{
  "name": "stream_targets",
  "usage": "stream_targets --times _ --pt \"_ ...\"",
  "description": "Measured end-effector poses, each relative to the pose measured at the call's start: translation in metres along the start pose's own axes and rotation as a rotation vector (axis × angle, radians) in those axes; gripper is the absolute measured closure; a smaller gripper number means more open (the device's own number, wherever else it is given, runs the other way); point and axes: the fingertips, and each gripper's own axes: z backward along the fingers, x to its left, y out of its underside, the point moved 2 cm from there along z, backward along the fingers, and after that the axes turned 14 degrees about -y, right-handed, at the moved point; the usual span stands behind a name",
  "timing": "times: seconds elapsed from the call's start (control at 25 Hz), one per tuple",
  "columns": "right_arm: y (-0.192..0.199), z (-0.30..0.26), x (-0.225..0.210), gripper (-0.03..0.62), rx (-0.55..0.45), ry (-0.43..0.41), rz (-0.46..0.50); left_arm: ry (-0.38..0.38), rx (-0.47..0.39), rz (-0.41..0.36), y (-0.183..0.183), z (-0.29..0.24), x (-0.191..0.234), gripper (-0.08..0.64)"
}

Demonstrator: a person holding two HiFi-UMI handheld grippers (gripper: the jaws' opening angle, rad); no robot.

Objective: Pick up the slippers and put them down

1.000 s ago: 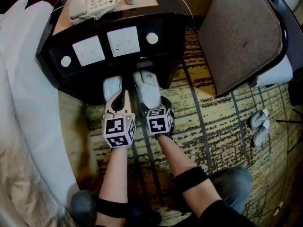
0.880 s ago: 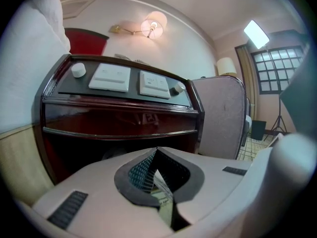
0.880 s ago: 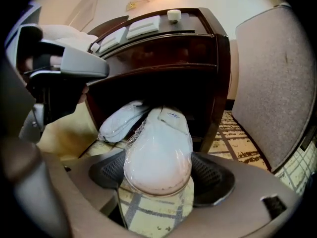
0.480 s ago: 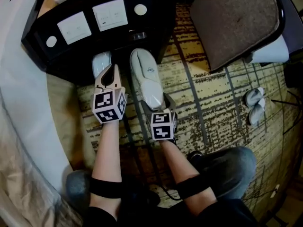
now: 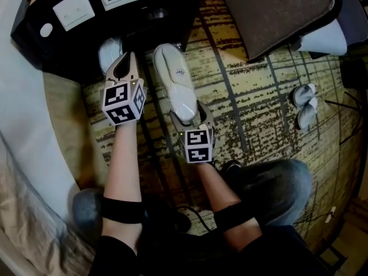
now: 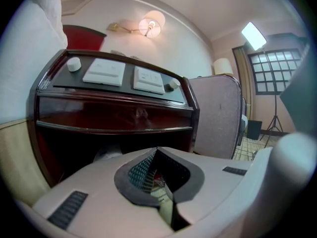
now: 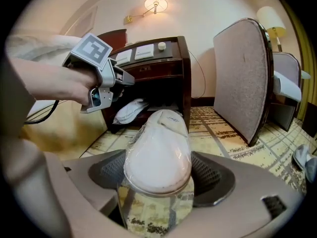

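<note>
A white slipper in clear wrap (image 5: pixel 175 80) lies lengthwise over the patterned carpet, toe towards the dark nightstand (image 5: pixel 34 42). My right gripper (image 5: pixel 190 115) is shut on its heel; in the right gripper view the slipper (image 7: pixel 158 150) fills the gap between the jaws. A second wrapped slipper (image 5: pixel 108 53) lies half under the nightstand, also seen as the second slipper (image 7: pixel 130 110) in the right gripper view. My left gripper (image 5: pixel 122 68) hovers just short of it, shut and empty. In the left gripper view the left gripper (image 6: pixel 162 185) faces the nightstand's open shelf (image 6: pixel 114 130).
A padded chair (image 5: pixel 276 13) stands right of the nightstand. Another pair of slippers (image 5: pixel 303 105) lies on the carpet at far right. A white bed (image 5: pixel 23 154) runs along the left. The person's knee (image 5: pixel 270 183) is just behind the right gripper.
My right gripper has drawn back from the nightstand with the slipper in it, so the slipper now lies out over the carpet. The left gripper has stayed by the second slipper.
</note>
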Motion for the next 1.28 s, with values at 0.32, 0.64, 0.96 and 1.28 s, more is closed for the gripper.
stream_targets --times 0.32,0.64,0.96,1.28 --pt "0.033 -0.001 0.004 0.186 0.031 -0.019 0.012 0.022 0.005 0.005 0.001 -0.001 -0.013 0.560" --pt "0.070 -0.023 0.001 0.184 0.129 -0.023 -0.037 0.020 0.010 -0.008 0.006 -0.001 -0.007 0.560" --pt "0.116 -0.033 -0.001 0.147 0.302 -0.052 -0.104 0.007 0.033 -0.011 0.017 -0.001 0.000 0.560" --pt "0.128 -0.035 0.002 0.067 0.336 -0.052 -0.135 0.011 0.028 -0.024 0.015 0.001 -0.002 0.560"
